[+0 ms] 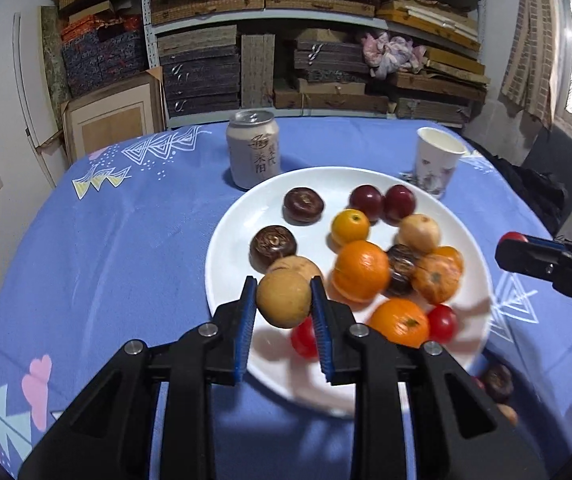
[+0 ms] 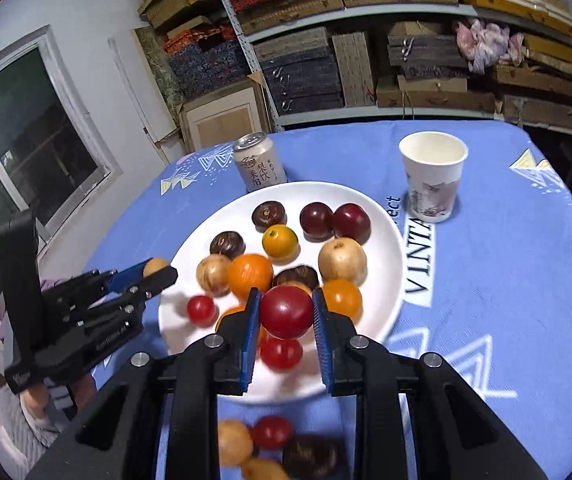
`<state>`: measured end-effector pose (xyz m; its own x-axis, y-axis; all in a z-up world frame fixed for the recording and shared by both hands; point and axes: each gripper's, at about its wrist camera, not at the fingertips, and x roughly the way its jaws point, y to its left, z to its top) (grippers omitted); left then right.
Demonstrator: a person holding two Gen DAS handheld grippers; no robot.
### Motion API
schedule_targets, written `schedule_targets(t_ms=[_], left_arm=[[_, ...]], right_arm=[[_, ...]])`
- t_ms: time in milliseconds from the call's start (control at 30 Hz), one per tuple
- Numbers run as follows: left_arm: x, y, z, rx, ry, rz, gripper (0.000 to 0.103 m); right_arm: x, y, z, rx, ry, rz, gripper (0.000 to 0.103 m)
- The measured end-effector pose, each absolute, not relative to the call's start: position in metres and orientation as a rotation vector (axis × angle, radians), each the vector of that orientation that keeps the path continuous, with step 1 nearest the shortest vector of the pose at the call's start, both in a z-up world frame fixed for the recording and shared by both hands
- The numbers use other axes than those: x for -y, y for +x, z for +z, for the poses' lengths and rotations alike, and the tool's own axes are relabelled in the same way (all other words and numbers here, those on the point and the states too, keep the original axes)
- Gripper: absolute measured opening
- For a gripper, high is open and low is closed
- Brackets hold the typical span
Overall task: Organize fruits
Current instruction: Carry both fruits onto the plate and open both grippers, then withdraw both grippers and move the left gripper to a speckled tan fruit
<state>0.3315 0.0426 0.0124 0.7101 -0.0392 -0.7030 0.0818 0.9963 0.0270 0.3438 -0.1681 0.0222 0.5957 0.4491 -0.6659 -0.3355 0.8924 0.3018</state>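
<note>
The left gripper (image 1: 284, 298) pinches a tan fruit (image 1: 284, 298) above the near left rim of the white plate (image 1: 246, 216). The right gripper (image 2: 286, 312) pinches a red fruit (image 2: 286, 312) above the plate's near edge. Bare plate lies just beyond each fruit, while a few loose fruits (image 2: 270, 446) wait on the blue cloth nearer still.

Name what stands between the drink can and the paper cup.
Nothing: in the right wrist view only bare blue tablecloth separates drink can from paper cup.
</note>
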Motion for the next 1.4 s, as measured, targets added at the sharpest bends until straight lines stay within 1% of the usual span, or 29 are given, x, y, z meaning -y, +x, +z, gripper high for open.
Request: schedule_targets(t_ms=[167, 233, 267, 300, 333, 367, 567, 700, 800, 867, 967, 1000, 1100, 1167, 1233, 1267, 1333, 1367, 1400], left_arm=[[-0.047, 0.367, -0.002, -0.805, 0.037, -0.051, 0.027], [-0.048, 0.371, -0.004, -0.793, 0.028, -0.048, 0.034], [-0.048, 0.372, -0.005, -0.790, 0.029, -0.048, 0.044], [-0.048, 0.371, -0.006, -0.785, 0.030, -0.049, 0.048], [-0.047, 0.370, -0.006, -0.778, 0.032, -0.051, 0.049], [-0.046, 0.368, -0.006, -0.775, 0.040, -0.053, 0.049], [-0.041, 0.348, 0.003, -0.753, 0.039, -0.055, 0.049], [-0.036, 0.316, 0.011, -0.727, 0.050, -0.050, 0.053], [-0.032, 0.288, 0.015, -0.704, 0.055, -0.046, 0.054], [-0.030, 0.269, 0.018, -0.687, 0.058, -0.045, 0.055], [-0.026, 0.233, 0.020, -0.647, 0.077, -0.013, 0.069], [-0.024, 0.219, 0.019, -0.631, 0.085, -0.002, 0.072], [-0.021, 0.180, 0.012, -0.611, 0.102, 0.005, 0.073], [-0.019, 0.159, 0.004, -0.624, 0.096, -0.008, 0.075], [-0.016, 0.141, -0.005, -0.639, 0.113, -0.015, 0.075], [-0.013, 0.131, -0.008, -0.641, 0.127, -0.016, 0.077], [-0.012, 0.119, -0.007, -0.628, 0.133, -0.013, 0.085], [-0.012, 0.115, -0.006, -0.619, 0.125, -0.018, 0.092], [-0.011, 0.112, -0.005, -0.608, 0.117, -0.021, 0.094]], right_arm=[[0.140, 0.381, 0.013, -0.847, 0.107, 0.455, 0.026], [0.131, 0.392, 0.008, -0.859, 0.072, 0.439, 0.028], [0.127, 0.395, 0.005, -0.865, 0.055, 0.430, 0.028], [0.125, 0.397, 0.003, -0.867, 0.040, 0.419, 0.033], [0.125, 0.397, 0.002, -0.860, 0.040, 0.413, 0.041], [0.125, 0.395, 0.002, -0.852, 0.046, 0.417, 0.043], [0.138, 0.364, 0.015, -0.807, 0.066, 0.425, 0.047], [0.153, 0.328, 0.027, -0.759, 0.097, 0.431, 0.058], [0.169, 0.294, 0.032, -0.719, 0.135, 0.436, 0.066], [0.178, 0.269, 0.033, -0.687, 0.156, 0.431, 0.070], [0.193, 0.230, 0.031, -0.621, 0.176, 0.404, 0.077], [0.199, 0.217, 0.029, -0.592, 0.187, 0.393, 0.081], [0.217, 0.173, 0.017, -0.491, 0.208, 0.338, 0.092], [0.225, 0.156, 0.007, -0.475, 0.219, 0.318, 0.094], [0.232, 0.147, -0.001, -0.500, 0.254, 0.322, 0.096], [0.235, 0.144, -0.004, -0.507, 0.271, 0.327, 0.096], [0.238, 0.137, -0.006, -0.493, 0.265, 0.291, 0.096], [0.237, 0.134, -0.005, -0.476, 0.248, 0.267, 0.097], [0.236, 0.131, -0.004, -0.455, 0.228, 0.247, 0.100]])
